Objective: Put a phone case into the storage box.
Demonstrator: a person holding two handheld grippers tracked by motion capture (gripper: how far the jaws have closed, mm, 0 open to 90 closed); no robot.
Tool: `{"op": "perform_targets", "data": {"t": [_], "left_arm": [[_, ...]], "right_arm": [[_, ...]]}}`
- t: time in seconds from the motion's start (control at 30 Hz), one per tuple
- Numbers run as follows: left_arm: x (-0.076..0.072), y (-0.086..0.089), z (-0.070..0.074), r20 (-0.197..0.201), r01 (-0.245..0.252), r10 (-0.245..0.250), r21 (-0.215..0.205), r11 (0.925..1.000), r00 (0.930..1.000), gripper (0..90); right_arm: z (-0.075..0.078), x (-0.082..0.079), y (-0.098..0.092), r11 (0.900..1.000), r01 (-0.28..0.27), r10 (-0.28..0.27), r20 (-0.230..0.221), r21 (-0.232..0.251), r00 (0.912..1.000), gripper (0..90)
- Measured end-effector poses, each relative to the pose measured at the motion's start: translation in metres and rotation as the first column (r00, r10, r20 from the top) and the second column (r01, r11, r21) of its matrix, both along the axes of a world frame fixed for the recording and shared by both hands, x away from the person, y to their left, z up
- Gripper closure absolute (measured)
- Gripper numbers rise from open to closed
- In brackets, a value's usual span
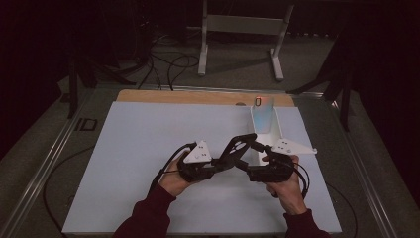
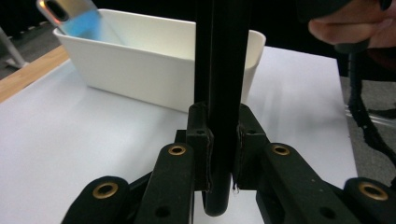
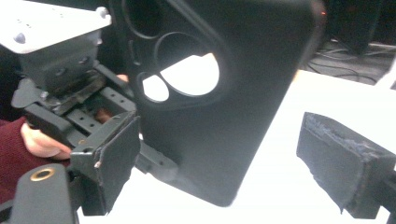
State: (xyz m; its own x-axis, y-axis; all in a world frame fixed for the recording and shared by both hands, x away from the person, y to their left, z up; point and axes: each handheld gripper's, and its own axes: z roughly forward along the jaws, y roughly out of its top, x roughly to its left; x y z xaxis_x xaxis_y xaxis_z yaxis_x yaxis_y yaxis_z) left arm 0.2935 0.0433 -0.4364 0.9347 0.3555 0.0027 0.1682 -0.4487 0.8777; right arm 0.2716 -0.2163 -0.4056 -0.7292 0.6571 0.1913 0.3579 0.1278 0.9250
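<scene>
The left gripper (image 2: 219, 163) has its jaws clamped on the lower edge of a black, flat plastic phone case with round camera cut-outs (image 3: 219, 93), holding it on edge above the white table sheet (image 1: 148, 148). The right gripper (image 3: 219, 158) has its jaws spread wide on either side of the case, pads (image 3: 114, 154) clear of it. A white rectangular plastic bin (image 2: 140, 70) with an iridescent phone (image 2: 74, 16) leaning in it stands just beyond

Black phone case (image 3: 224, 93), white bin (image 2: 140, 70), iridescent blue phone (image 1: 262, 110).
</scene>
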Motion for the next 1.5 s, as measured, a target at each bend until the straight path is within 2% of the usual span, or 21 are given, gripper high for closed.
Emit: {"op": "perform_targets", "data": {"t": [0.3, 0.4, 0.5, 0.53, 0.6, 0.87, 1.0, 1.03, 1.17, 1.43, 1.5], "left_arm": [[0.002, 0.003, -0.002, 0.008, -0.082, 0.082, 0.014, 0.9965, 0.9966, 80.2], [0.002, 0.004, -0.002, 0.01, -0.127, 0.126, 0.017, 0.9918, 0.9919, 80.2], [0.001, 0.004, -0.002, 0.01, -0.133, 0.133, 0.018, 0.991, 0.9911, 80.2], [0.0, 0.002, -0.003, 0.017, -0.158, 0.158, 0.028, 0.987, 0.9873, 80.2], [-0.001, 0.001, -0.003, 0.026, -0.174, 0.173, 0.034, 0.9842, 0.9846, 80.2], [-0.006, -0.006, -0.005, 0.03, -0.177, 0.176, 0.036, 0.9835, 0.9839, 80.2], [-0.007, -0.008, -0.004, 0.033, -0.176, 0.175, 0.031, 0.984, 0.9841, 80.1], [-0.008, -0.008, -0.004, 0.032, -0.17, 0.169, 0.024, 0.9851, 0.9851, 80.2], [-0.008, -0.01, -0.004, 0.033, -0.169, 0.168, 0.018, 0.9855, 0.9852, 80.2], [-0.01, -0.01, -0.003, 0.037, -0.165, 0.165, 0.004, 0.9862, 0.9855, 80.2], [-0.011, -0.011, -0.002, 0.043, -0.163, 0.162, 0.003, 0.9867, 0.9858, 80.3]], "right_arm": [[0.002, 0.001, -0.002, 0.999, 0.04, -0.04, -0.009, -0.011, 0.9991, 10.0], [0.006, 0.002, -0.002, 0.997, 0.072, -0.072, -0.012, -0.009, 0.9973, 10.0], [0.008, 0.002, -0.002, 0.997, 0.081, -0.081, -0.013, -0.007, 0.9967, 9.9], [0.011, 0.003, -0.001, 0.996, 0.089, -0.089, -0.009, -0.008, 0.996, 9.9], [0.014, 0.003, 0.001, 0.996, 0.092, -0.092, -0.005, -0.009, 0.9957, 9.9], [0.023, 0.006, 0.011, 0.995, 0.098, -0.098, 0.02, -0.002, 0.995, 10.0], [0.026, 0.008, 0.015, 0.994, 0.108, -0.109, 0.016, 0.013, 0.9939, 10.1], [0.026, 0.009, 0.016, 0.993, 0.112, -0.113, 0.011, 0.041, 0.9936, 11.2], [0.025, 0.011, 0.019, 0.989, 0.131, -0.131, 0.003, 0.068, 0.9914, 12.6], [0.024, 0.014, 0.023, 0.987, 0.138, -0.138, -0.01, 0.082, 0.9904, 11.5], [0.024, 0.014, 0.026, 0.987, 0.142, -0.142, -0.008, 0.071, 0.9899, 10.9]]}}
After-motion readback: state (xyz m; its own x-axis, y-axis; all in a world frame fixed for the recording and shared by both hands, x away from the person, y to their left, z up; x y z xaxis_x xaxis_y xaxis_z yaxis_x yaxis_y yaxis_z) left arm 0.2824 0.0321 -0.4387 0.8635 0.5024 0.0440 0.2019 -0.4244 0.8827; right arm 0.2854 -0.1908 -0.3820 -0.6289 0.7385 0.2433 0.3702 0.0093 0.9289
